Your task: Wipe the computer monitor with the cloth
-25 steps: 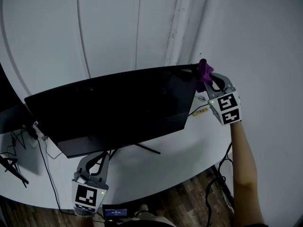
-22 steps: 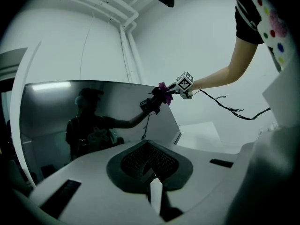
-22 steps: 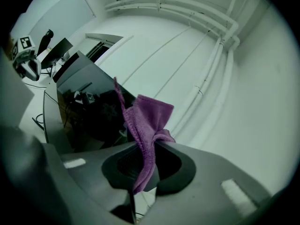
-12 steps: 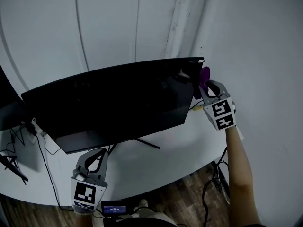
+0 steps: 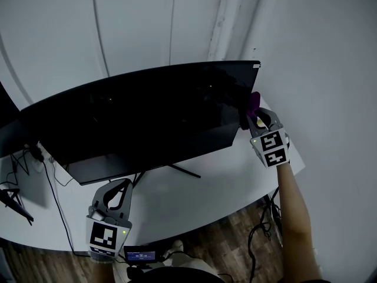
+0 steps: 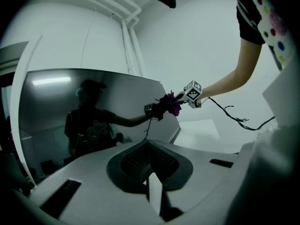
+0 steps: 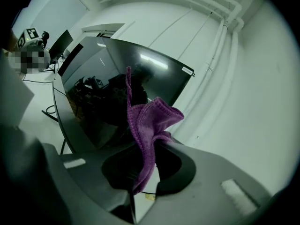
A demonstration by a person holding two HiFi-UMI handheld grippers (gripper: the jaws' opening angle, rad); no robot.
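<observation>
A wide curved black monitor stands on a white desk; its screen is dark and reflective. A purple cloth is pinched in my right gripper, which is shut on it and holds it against the screen's right edge, about mid-height. In the right gripper view the cloth sticks up from the closed jaws beside the screen. From the left gripper view the cloth and the right gripper show at the monitor's far end. My left gripper is shut and empty, low before the monitor's stand.
The monitor's stand foot spreads on the desk under the screen. Cables hang at the desk's left end, and another dark monitor edge shows at far left. A white wall with a pipe rises behind. Wooden floor lies below.
My right gripper has slid the cloth down the monitor's right edge, from the top corner to about mid-height. The left gripper has stayed about where it was.
</observation>
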